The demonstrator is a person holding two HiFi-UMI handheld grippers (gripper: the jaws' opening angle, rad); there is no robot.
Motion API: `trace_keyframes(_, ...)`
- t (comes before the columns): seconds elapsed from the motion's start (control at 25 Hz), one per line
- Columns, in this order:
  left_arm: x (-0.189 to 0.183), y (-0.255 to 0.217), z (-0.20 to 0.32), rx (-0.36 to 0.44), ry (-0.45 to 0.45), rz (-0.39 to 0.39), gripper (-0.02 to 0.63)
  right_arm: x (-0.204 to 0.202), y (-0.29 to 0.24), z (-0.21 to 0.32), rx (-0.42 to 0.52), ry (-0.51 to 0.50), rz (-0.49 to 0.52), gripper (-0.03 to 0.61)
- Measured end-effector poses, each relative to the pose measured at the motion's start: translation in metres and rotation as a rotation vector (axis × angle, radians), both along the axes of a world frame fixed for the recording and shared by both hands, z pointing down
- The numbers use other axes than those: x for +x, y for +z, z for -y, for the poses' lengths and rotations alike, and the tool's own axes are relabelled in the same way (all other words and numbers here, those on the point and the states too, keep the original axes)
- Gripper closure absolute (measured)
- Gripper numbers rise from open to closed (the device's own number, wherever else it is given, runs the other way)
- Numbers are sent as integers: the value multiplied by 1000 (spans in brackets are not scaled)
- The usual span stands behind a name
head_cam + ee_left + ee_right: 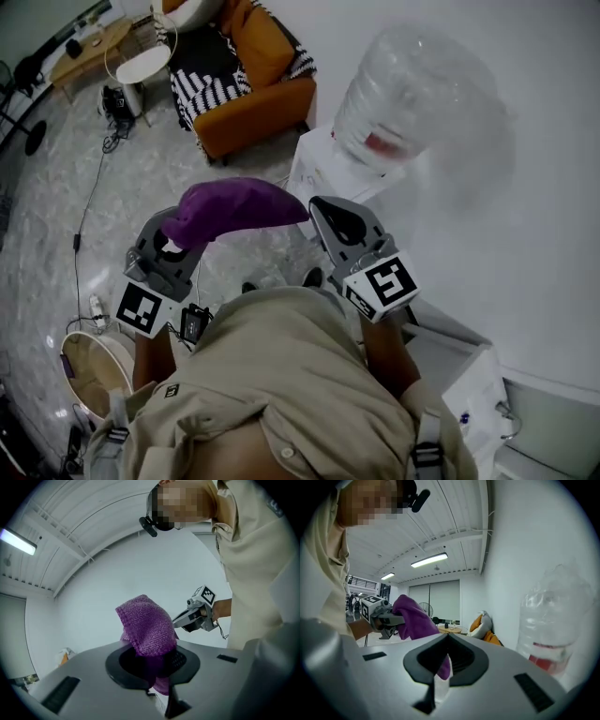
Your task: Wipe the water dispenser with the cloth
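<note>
We've left tongs (176, 239) + right tongs (319, 208) both clamped on purple knit cloth (234, 206), mid-frame; white water dispenser (323, 169) upper right looks untouched, whole wipe todo.

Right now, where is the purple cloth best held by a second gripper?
Its tapered end, from the right: the left gripper clamps the other end, the purple cloth arches across, and that tip appears between the right gripper's closed jaws.

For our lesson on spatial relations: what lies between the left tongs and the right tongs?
The purple cloth spans it, gripped by the left tongs and reaching the right tongs, as the head view shows.
</note>
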State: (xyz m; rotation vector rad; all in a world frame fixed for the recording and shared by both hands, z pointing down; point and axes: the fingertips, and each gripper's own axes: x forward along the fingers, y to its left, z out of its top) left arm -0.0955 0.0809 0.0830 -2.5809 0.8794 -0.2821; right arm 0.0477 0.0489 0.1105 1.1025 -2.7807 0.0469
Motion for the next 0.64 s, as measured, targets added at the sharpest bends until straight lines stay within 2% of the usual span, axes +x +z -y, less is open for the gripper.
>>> trace_keyframes(0.28,-7,-7,-5,53,2,36,543,1,-9,1,2,32,16,555)
trace_keyframes(0.64,-9,-1,-6,61,33,19,543,-1,-3,1,-21,62,-19,555)
